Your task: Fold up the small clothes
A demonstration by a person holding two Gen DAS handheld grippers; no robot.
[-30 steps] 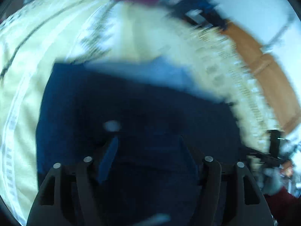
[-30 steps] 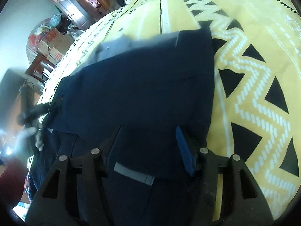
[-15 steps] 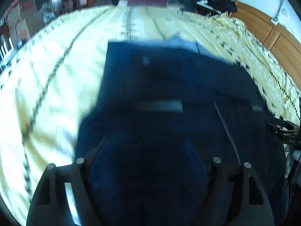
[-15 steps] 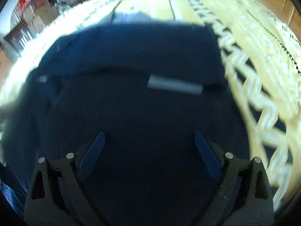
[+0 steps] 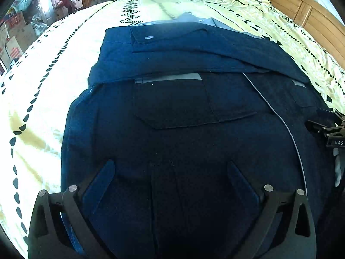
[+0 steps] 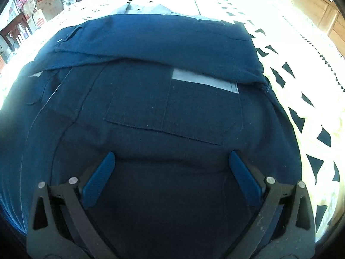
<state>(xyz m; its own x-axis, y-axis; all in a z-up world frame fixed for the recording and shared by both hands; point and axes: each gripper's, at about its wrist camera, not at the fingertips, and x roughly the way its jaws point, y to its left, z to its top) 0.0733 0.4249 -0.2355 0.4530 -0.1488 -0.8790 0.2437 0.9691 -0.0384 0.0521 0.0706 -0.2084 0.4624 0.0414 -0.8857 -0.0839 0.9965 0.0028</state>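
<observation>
a navy garment (image 5: 194,118) is spread flat on a bed, over a yellow bedspread (image 5: 54,75) printed with black zigzags. its far part is folded back over itself, so that a doubled band (image 5: 172,51) lies across the top, with a small pale button (image 5: 148,37) seen on a flap there. a grey strip (image 5: 168,78) shows just below the fold edge, above a patch pocket (image 5: 183,105). a thin pale line (image 5: 280,120) runs down the cloth toward the right. grey cloth (image 5: 194,18) peeks out beyond the far edge of the garment.

the left gripper (image 5: 170,172) is held low over the near part of the garment, its blue fingers (image 5: 99,185) spread wide, with nothing between them. the right gripper (image 6: 172,164) is likewise set wide apart over the near cloth, and nothing is clasped by it; its fingers (image 6: 99,177) are seen just above a shallow ridge in the fabric. whether either touches the cloth cannot be told.

in the left wrist view the right gripper (image 5: 327,127) is seen at the garment's right edge.

a wooden headboard (image 5: 312,19) is seen beyond the bed on the right, and cardboard boxes (image 5: 15,36) on the far left.
</observation>
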